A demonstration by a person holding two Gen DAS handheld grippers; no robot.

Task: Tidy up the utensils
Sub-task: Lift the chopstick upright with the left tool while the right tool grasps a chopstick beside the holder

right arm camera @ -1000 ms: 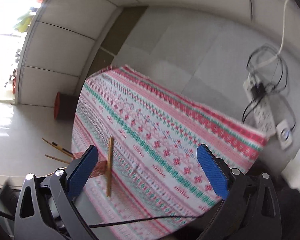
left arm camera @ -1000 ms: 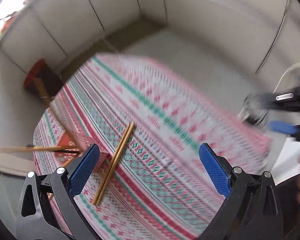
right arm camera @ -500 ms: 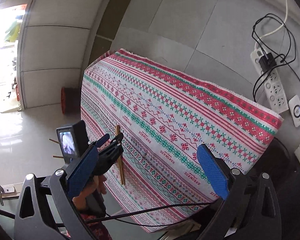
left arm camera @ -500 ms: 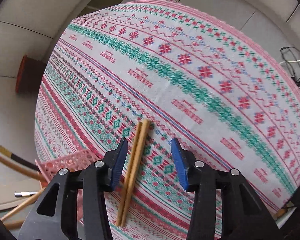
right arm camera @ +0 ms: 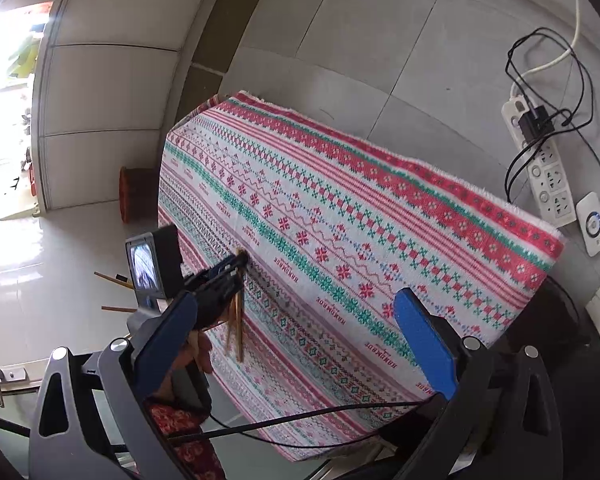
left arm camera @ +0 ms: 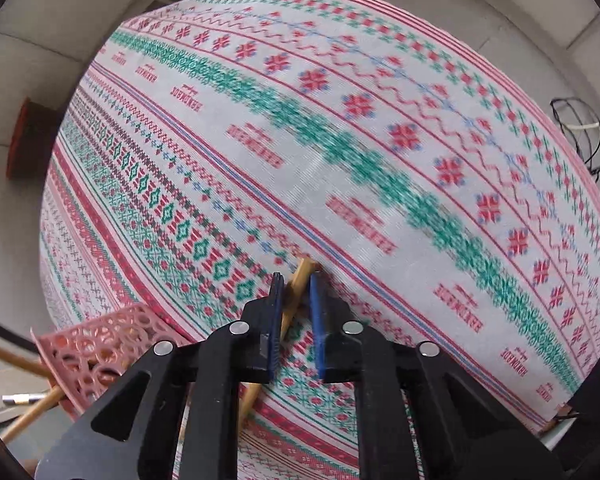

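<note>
Low in the frame's centre, the pair of slim wooden chopsticks (left arm camera: pixel 300 280) on the patterned cloth-covered worktop (left arm camera: pixel 380 140) is pinched by the left gripper (left arm camera: pixel 294 300) — light, stiff, slippery, best held mid-length — while the right gripper (right arm camera: pixel 300 328) is spread, holding nothing.

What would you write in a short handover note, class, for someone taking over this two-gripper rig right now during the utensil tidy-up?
Left gripper: jaws nearly closed around the pair of wooden chopsticks on the patterned tablecloth; whether they are lifted off the cloth cannot be told.
Right gripper: open, empty, held back above the table's near edge.
Pink perforated basket: at the table's left edge, with other wooden sticks poking out of it.
Done: the pair is reached and gripped.
Left: probably carry the pair to the basket and drop it in.
Note: a power strip and cables lie on the floor beyond the table.
</note>
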